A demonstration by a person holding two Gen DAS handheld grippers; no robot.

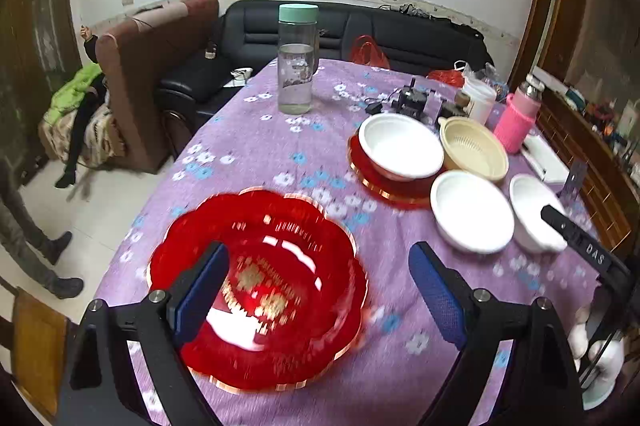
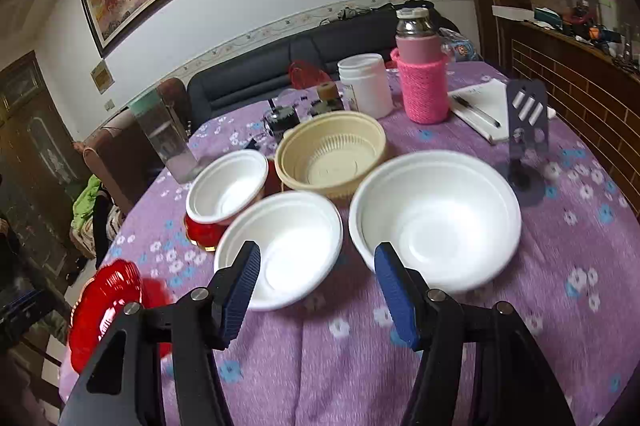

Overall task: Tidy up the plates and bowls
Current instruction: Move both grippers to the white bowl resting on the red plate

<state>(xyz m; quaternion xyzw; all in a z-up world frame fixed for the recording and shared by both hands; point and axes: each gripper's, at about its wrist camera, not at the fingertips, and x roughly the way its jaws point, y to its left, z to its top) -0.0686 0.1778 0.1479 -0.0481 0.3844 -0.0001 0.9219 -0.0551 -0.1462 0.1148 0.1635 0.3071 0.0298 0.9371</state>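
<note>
- Near the tabletop's left edge, the red plate (image 1: 260,290) is straddled by the left gripper (image 1: 320,290), jaws apart, nothing clamped.
- Before the white bowls (image 2: 280,246), the right gripper (image 2: 316,290) is held parted and empty.
- A bowl could be knocked into the beige strainer (image 2: 332,153) just behind; the water bottle (image 1: 296,65) is well clear.

Both grippers point down at a slant, the left gripper (image 1: 318,290) spread wide, the right gripper (image 2: 318,288) half spread, holding nothing.

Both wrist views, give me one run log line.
left hand-held gripper: open above red plate | right hand-held gripper: open, empty, facing white bowls
</note>
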